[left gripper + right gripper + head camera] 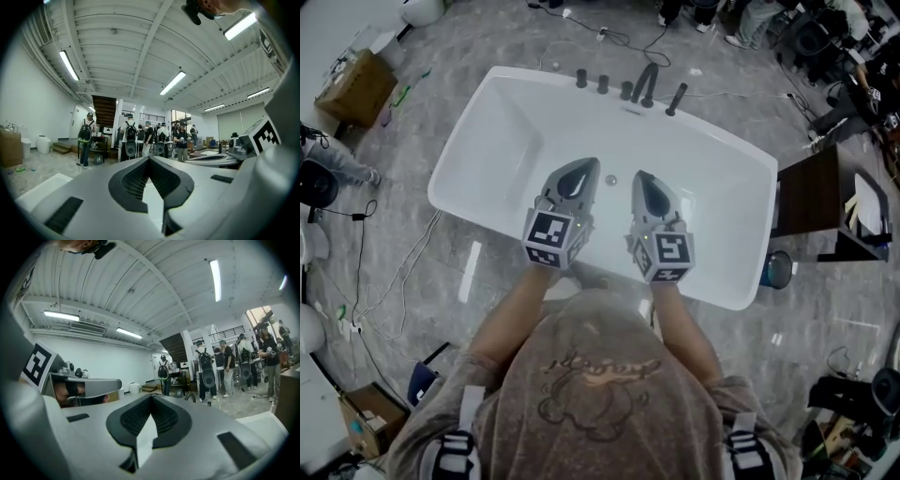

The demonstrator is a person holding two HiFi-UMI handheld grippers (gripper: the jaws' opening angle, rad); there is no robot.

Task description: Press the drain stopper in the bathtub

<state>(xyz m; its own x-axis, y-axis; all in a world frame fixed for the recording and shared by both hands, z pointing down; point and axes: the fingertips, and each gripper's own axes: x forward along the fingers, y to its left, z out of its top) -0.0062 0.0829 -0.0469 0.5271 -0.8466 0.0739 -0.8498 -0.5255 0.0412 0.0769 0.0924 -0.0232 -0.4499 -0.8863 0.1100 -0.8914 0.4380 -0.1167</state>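
stopper [611, 178] btwn L tool [587, 167] & R tool [641, 178] | apart (both jaws closed)

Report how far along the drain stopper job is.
Done: nothing visible; no gripper touches the drain stopper on the bathtub floor. In hand: the left gripper and right gripper are held above the tub on either side of it, jaws together, nothing between them. Left: bring a gripper down onto the stopper and press it.
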